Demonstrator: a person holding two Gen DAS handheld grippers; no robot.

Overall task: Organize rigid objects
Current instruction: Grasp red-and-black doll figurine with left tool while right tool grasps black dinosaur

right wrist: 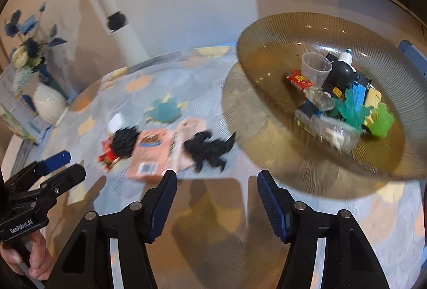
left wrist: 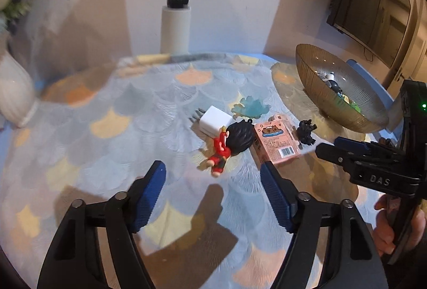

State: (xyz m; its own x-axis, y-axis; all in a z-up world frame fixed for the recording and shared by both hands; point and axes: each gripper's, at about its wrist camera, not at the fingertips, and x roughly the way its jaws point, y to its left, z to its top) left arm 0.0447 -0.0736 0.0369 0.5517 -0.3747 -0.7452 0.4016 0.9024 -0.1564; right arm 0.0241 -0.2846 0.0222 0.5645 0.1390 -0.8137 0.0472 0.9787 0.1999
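A red-clad doll with black hair (left wrist: 229, 146) (right wrist: 120, 146) lies on the patterned cloth. Beside it are a white charger (left wrist: 214, 121), a pink carton (left wrist: 277, 144) (right wrist: 152, 154), a black figurine (left wrist: 306, 132) (right wrist: 209, 148) and a teal leaf-shaped piece (left wrist: 250, 108) (right wrist: 165, 110). My left gripper (left wrist: 213, 174) is open just short of the doll, nothing between its fingers. My right gripper (right wrist: 216, 176) is open and empty, near the black figurine and the bowl's near rim. A ribbed amber glass bowl (left wrist: 315, 86) (right wrist: 267, 150) holds several small items.
A white vase (left wrist: 14, 96) (right wrist: 49, 102) with blue flowers stands at the left, books beside it. A white pole (left wrist: 177, 8) rises behind the table. Each gripper shows in the other's view, held by a hand (right wrist: 34, 259).
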